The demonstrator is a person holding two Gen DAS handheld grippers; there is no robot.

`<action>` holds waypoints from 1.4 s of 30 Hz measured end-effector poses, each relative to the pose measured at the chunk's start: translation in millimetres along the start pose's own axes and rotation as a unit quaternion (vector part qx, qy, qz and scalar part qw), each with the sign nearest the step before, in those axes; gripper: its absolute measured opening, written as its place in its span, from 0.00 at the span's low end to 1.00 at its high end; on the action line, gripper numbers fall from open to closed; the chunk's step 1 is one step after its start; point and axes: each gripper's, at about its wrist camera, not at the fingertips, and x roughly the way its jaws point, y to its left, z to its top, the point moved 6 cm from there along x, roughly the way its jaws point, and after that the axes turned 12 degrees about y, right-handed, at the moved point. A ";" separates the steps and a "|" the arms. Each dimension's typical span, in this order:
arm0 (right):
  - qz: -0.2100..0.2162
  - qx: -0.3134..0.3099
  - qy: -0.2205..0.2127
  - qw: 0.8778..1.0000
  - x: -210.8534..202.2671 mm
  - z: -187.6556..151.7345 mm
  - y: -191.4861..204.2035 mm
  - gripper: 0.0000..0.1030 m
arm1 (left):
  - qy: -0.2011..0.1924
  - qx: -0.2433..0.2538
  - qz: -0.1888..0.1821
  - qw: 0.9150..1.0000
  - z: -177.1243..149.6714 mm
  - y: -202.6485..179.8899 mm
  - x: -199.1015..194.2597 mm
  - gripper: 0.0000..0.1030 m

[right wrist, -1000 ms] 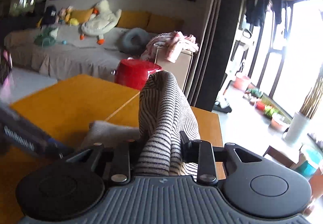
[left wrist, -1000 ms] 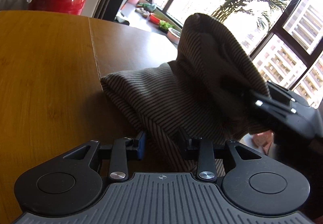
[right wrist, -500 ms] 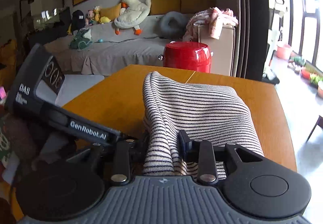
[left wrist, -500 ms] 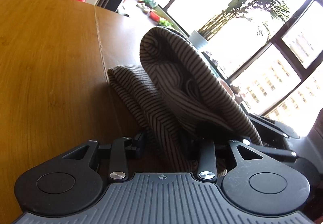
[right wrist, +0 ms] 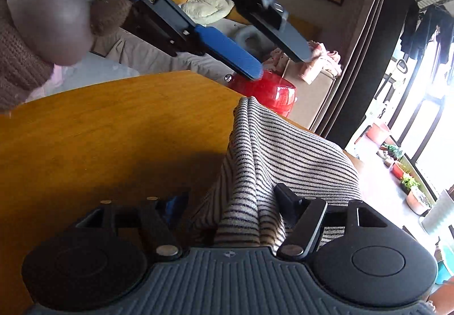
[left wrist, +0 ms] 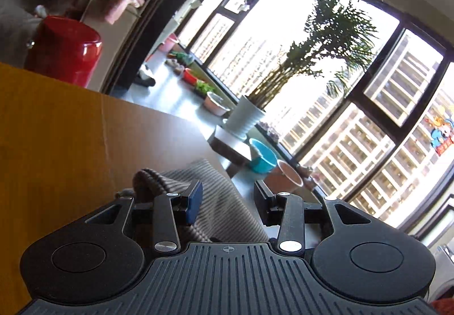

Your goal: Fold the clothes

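A: Where is the striped garment (right wrist: 286, 156) lying?

B: On the wooden surface (right wrist: 113, 133), bunched in a fold toward its far right side. From the right wrist view it rises in a ridge, its far tip in front of a red pot (right wrist: 272, 96) that stands beyond the surface.

A: And the right gripper (right wrist: 229, 198)?

B: Its jaws stand partly apart, with a gathered fold of the cloth running between them. The right finger presses against the fabric. The left finger, with its blue pad (right wrist: 174, 203), sits in shadow, so I cannot say for sure that the fabric is pinched tight; it looks more loosely held than clamped.

A: The left gripper (left wrist: 227, 201)?

B: Wide open and holding nothing. In its own view the garment's folded edge lies below and behind its left finger, while the gap between the fingers shows only cloth lower down and the floor past the surface's edge. From the right wrist camera the same gripper hangs in the air above the far side of the surface, its fingers (right wrist: 227, 51) spread and clear of the cloth.

A: Anything else nearby?

B: A potted palm (left wrist: 320, 59) by the big window, and a teal bowl (left wrist: 262, 156) on the floor near it.
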 end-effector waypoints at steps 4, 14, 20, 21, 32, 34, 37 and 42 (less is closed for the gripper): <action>0.073 0.038 -0.013 0.997 -22.9 -3.1 -20.0 0.87 | 0.049 -0.009 0.044 0.998 -17.4 25.2 38.1 0.41; 0.058 0.209 0.015 0.976 -20.5 -31.8 -119.3 1.00 | 0.047 -0.008 0.052 0.998 -21.8 39.7 36.5 0.36; 0.046 0.217 0.057 0.973 0.4 -58.1 -105.8 1.00 | 0.050 -0.002 0.057 0.997 -23.6 37.8 34.3 0.37; 0.047 0.220 0.057 0.973 0.5 -59.2 -106.2 1.00 | 0.050 0.000 0.058 0.997 -24.2 37.5 34.1 0.37; 0.102 0.266 0.044 0.958 -6.5 -44.3 -140.0 1.00 | 0.051 0.013 0.062 0.997 -28.1 37.4 33.2 0.41; 0.093 0.258 0.022 0.962 -16.7 -29.1 -152.3 1.00 | 0.051 0.014 0.060 0.997 -28.4 38.0 33.4 0.43; 0.064 0.239 0.011 0.969 -10.1 3.6 -170.9 1.00 | 0.051 0.017 0.057 0.997 -29.2 38.0 33.8 0.46; 0.034 0.195 0.078 0.977 59.1 30.8 -172.8 1.00 | 0.053 0.021 0.060 0.997 -32.2 37.3 32.1 0.48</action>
